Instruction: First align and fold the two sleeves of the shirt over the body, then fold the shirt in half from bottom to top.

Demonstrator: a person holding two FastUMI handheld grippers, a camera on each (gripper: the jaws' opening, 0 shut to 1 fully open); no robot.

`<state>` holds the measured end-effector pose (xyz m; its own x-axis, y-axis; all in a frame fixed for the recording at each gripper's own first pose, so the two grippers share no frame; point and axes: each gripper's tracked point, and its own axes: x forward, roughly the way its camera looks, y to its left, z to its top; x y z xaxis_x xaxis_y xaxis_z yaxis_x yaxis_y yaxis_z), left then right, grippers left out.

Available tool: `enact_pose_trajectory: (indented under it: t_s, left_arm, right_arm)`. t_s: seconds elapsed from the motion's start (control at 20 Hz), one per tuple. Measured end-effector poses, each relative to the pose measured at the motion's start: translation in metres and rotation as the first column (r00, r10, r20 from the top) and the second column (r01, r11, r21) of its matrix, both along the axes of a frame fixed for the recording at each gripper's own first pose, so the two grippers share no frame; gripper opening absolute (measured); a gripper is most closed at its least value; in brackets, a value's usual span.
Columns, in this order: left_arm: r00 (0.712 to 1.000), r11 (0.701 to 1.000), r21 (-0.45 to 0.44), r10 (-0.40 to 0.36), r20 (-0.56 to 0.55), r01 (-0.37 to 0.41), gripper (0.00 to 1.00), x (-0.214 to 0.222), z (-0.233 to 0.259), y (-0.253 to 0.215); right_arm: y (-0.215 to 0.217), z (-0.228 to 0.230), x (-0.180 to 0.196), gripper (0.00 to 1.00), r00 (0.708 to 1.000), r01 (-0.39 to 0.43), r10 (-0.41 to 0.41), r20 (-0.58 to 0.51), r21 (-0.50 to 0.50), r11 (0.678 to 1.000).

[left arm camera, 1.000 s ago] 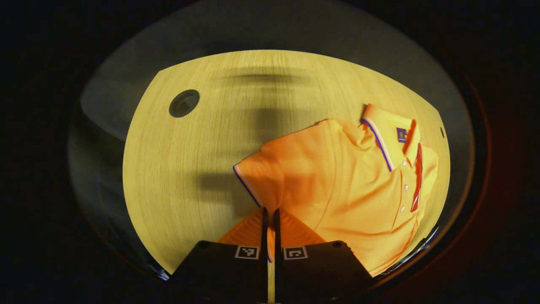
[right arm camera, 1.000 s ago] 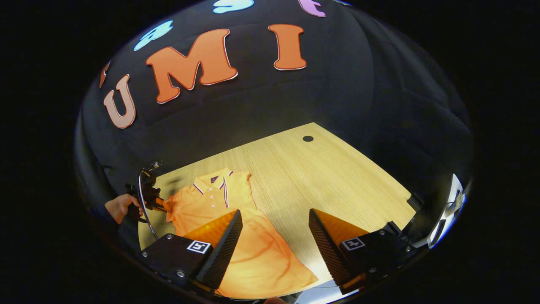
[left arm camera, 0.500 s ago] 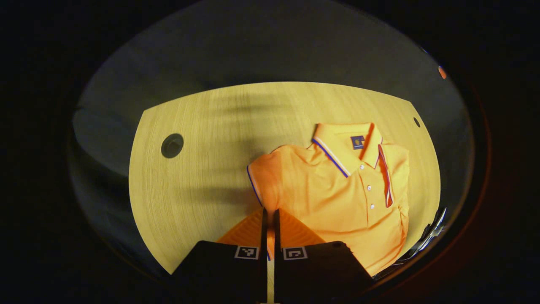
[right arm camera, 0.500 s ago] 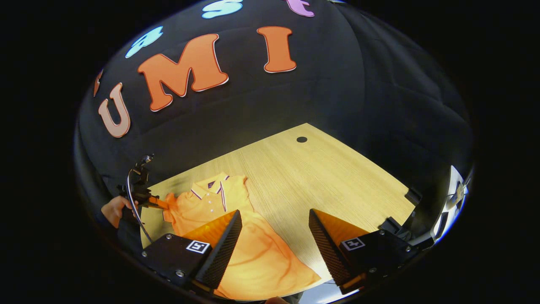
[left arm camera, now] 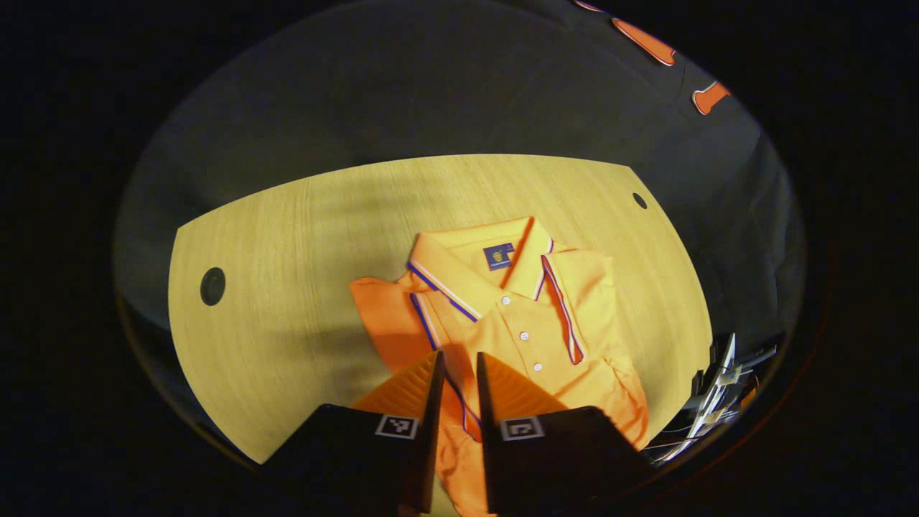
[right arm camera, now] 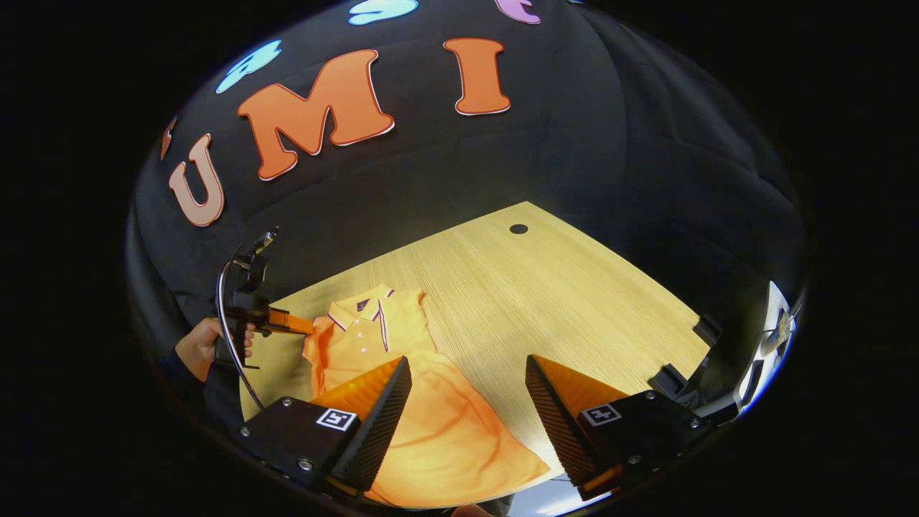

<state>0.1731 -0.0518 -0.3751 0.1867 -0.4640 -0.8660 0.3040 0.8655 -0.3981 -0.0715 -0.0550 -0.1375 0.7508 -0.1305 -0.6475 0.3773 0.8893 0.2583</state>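
Observation:
An orange polo shirt (left arm camera: 531, 316) lies front up on the wooden table (left arm camera: 287, 251), collar towards the far edge. Its near sleeve (left arm camera: 391, 316) is turned in over the body, and the sleeve's blue-striped hem runs down between my left gripper's fingers. My left gripper (left arm camera: 458, 355) stands slightly open around that hem. In the right gripper view, the left gripper (right arm camera: 305, 328) is held by a hand (right arm camera: 197, 348) at the shirt's (right arm camera: 373, 337) shoulder. My right gripper (right arm camera: 467, 366) hovers wide open over the shirt's lower part, with nothing between its fingers.
A round cable hole (left arm camera: 212, 286) is cut in the table to the left of the shirt, and a smaller one (left arm camera: 639, 200) at the far right. Cables and metal fittings (left arm camera: 725, 373) hang off the table's right edge. Bare wood (right arm camera: 538, 301) stretches beyond the shirt.
My left gripper carried the sleeve in over the shirt's body, and its fingers have parted a little. The right gripper has hardly moved.

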Motion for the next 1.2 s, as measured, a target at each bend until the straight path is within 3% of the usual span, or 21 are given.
enact_pose_trajectory:
  t_s: [0.05,0.2,0.25,0.45,0.65,0.8,0.9,1.05,1.2]
  left_arm:
    - [1.0,1.0,-0.026,-0.002,0.01,0.002,0.37,-0.001,0.005,-0.005]
    - [0.998,0.999,-0.045,0.001,0.063,0.002,0.91,-0.005,0.016,-0.006]
    - [0.996,0.999,-0.038,0.004,0.09,0.0,0.96,-0.006,0.022,-0.002]
    - [0.974,0.999,-0.025,0.046,0.221,-0.041,0.97,-0.021,0.059,0.026]
    - [0.919,0.987,-0.081,0.157,0.363,-0.137,0.96,-0.048,0.113,0.052]
    - [0.834,0.973,-0.107,0.229,0.502,-0.202,0.97,-0.072,0.156,0.071]
    - [0.755,0.961,-0.126,0.272,0.596,-0.247,0.96,-0.095,0.183,0.079]
    - [0.627,0.937,-0.16,0.329,0.706,-0.311,0.96,-0.139,0.216,0.098]
    - [0.565,0.909,-0.164,0.372,0.737,-0.384,0.96,-0.185,0.232,0.109]
  right_arm:
    - [-0.001,0.001,0.001,0.98,1.0,0.005,-0.005,0.002,-0.001,1.0]
    - [-0.005,0.007,0.003,0.98,0.999,0.027,-0.027,0.04,-0.009,1.0]
    - [-0.006,0.011,0.006,0.98,0.997,0.031,-0.029,0.071,-0.02,0.999]
    - [-0.012,0.026,0.012,0.98,0.987,0.003,0.002,0.158,-0.032,0.999]
    - [-0.003,0.039,0.031,0.98,0.967,-0.057,0.072,0.245,-0.068,0.996]
    - [0.002,0.047,0.029,0.98,0.946,-0.112,0.133,0.296,-0.087,0.99]
    - [0.003,0.055,0.024,0.99,0.922,-0.144,0.174,0.345,-0.109,0.983]
    - [0.005,0.073,0.013,0.98,0.861,-0.189,0.242,0.447,-0.16,0.969]
    - [0.007,0.073,-0.011,0.98,0.827,-0.238,0.308,0.471,-0.202,0.95]
